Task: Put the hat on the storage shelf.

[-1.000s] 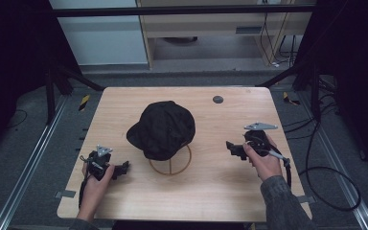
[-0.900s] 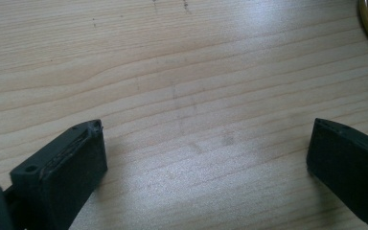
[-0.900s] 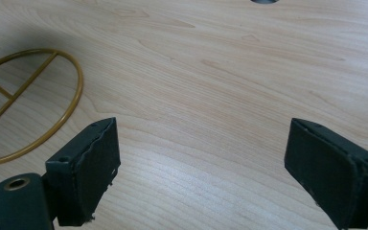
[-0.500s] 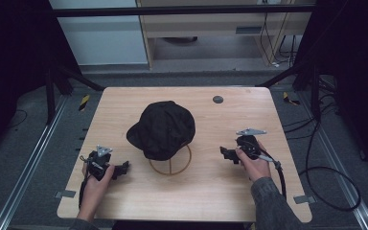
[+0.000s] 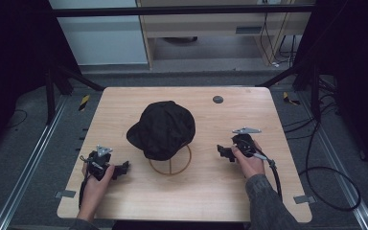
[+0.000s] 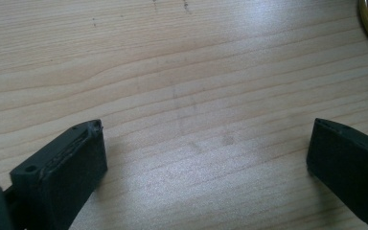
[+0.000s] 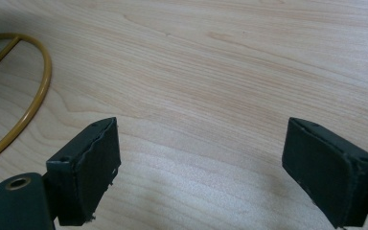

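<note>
The left gripper (image 5: 123, 167) sits low over the tabletop (image 5: 206, 187) near its front left corner, its jaws spread wide with bare wood between them in the left gripper view, nothing pinched. The left hand (image 5: 96, 176) wraps its body from behind, forearm coming in from the front edge, jaws aimed toward the middle. The right gripper (image 5: 222, 152) lies toward the right edge, jaws likewise spread and empty, pointing inward; the right hand (image 5: 248, 160) grips it under a grey three-cornered plate, a cable trailing back along the sleeve. Between them, at the tabletop's centre, a black cap (image 5: 163, 128) of soft, slightly creased fabric rests on a thin gold wire stand (image 5: 171, 166) with a round ring base. The jaw pads are matt black and blocky; the wood is pale with fine grain. A small dark disc (image 5: 217, 99) lies near the far edge.
</note>
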Demonstrator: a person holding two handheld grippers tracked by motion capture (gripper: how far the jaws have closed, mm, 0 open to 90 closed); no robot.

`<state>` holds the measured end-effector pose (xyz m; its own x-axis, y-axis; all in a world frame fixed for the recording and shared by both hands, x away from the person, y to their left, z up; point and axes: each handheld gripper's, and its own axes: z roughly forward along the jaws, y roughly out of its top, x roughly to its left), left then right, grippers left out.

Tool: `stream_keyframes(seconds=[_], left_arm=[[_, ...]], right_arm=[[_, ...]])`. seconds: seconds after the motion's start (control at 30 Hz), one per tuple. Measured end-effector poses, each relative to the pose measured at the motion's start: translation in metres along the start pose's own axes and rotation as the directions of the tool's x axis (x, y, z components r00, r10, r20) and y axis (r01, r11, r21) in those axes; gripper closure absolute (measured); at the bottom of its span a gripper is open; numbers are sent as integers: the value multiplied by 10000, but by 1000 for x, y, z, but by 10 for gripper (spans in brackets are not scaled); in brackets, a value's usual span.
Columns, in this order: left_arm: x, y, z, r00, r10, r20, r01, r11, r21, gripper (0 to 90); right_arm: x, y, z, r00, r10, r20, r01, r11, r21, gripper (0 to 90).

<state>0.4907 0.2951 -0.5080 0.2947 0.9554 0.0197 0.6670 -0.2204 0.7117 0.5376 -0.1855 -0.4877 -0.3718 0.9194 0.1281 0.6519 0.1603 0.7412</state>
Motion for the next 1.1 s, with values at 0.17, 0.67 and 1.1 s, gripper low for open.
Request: stream_keyframes(seconds=[0.17, 0.67, 1.1], left_arm=[[0, 0, 0, 10000, -4, 2, 4, 10000, 0, 0], [0, 0, 0, 10000, 1, 1, -1, 10000, 3, 0], [1, 2, 2, 9997, -186, -170, 186, 9998, -3, 0]], right_arm=[[0, -2, 6, 9999, 121, 39, -122, 9999, 20, 131], [4, -7, 19, 9995, 120, 302, -126, 9998, 175, 103], [16, -11, 26, 9903, -675, 1216, 658, 9977, 181, 65]])
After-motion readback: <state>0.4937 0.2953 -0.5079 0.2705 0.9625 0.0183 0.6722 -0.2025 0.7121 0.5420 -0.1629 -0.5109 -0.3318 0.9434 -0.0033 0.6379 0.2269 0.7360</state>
